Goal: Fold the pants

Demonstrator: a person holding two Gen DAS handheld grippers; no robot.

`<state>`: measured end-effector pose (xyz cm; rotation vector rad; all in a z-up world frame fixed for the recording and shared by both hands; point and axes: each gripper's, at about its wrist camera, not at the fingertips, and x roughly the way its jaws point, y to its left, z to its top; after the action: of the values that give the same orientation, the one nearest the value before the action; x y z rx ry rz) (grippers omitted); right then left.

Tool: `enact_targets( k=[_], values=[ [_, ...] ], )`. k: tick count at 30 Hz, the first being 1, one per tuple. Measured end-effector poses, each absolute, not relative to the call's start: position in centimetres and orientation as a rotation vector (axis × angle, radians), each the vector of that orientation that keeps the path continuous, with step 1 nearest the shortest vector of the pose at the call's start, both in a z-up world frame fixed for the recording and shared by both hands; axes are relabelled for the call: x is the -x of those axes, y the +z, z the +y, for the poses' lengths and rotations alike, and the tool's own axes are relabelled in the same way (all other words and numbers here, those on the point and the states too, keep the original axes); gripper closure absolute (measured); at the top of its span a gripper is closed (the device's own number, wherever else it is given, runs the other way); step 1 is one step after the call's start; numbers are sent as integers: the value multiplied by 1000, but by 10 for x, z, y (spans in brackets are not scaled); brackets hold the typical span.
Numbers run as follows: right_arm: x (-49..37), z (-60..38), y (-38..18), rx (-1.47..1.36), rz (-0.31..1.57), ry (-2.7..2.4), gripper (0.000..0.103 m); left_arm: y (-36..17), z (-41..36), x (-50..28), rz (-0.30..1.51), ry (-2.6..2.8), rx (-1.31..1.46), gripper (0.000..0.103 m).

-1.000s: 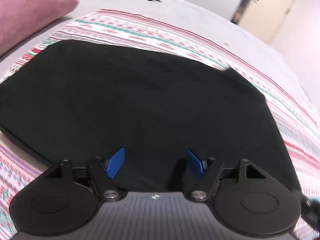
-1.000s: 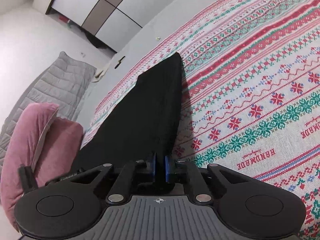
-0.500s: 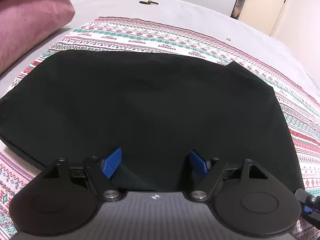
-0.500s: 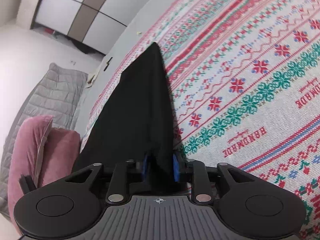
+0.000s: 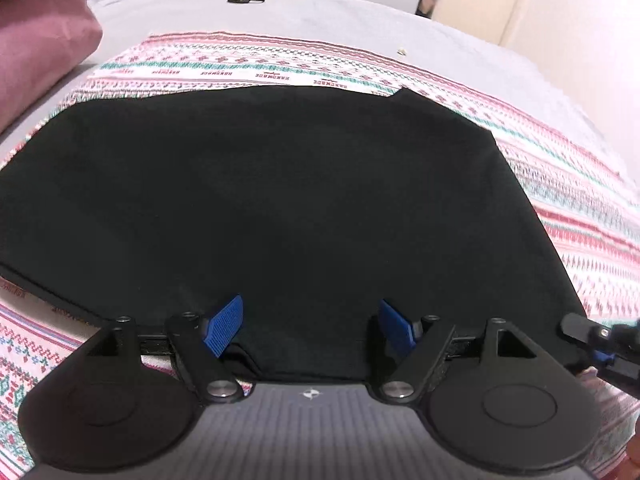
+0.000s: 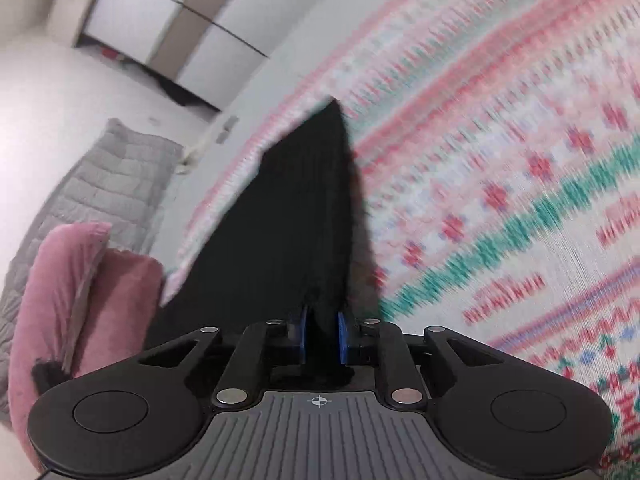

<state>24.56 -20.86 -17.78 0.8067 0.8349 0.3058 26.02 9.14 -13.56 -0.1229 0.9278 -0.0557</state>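
Left wrist view: left hand-held gripper [image 5: 310, 324] spread wide, blue pads [image 5: 222, 330] clear of the cloth, nothing grasped. Its jaws have just been opening, with only the near hem of the black pants [image 5: 260, 200] lying under the gap. The pants lie flat as a broad folded panel on the patterned blanket [image 5: 560, 168] over the bed. Pink pillow [image 5: 36, 48] far left. Tip of the other tool shows at the right edge.

Right wrist view, blurred: right hand-held gripper [image 6: 320, 338] pinches a raised fold of the pants [image 6: 288, 216], pads on both sides of the cloth. Its jaws have just been closing. The pants run away to a far corner; blanket [image 6: 500, 160] to the right, pink pillow [image 6: 68, 292] and grey quilt [image 6: 100, 184] to the left.
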Motion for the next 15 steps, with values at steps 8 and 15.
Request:
enact_targets(
  k=[8,15],
  values=[
    [-244,-208,-186,-829,837,296,90,-135,92,-257,941,-49,126,8],
    [-237,-197,-153,-683,740,320,97,-133,104,-259,962,-60,206,8]
  ],
)
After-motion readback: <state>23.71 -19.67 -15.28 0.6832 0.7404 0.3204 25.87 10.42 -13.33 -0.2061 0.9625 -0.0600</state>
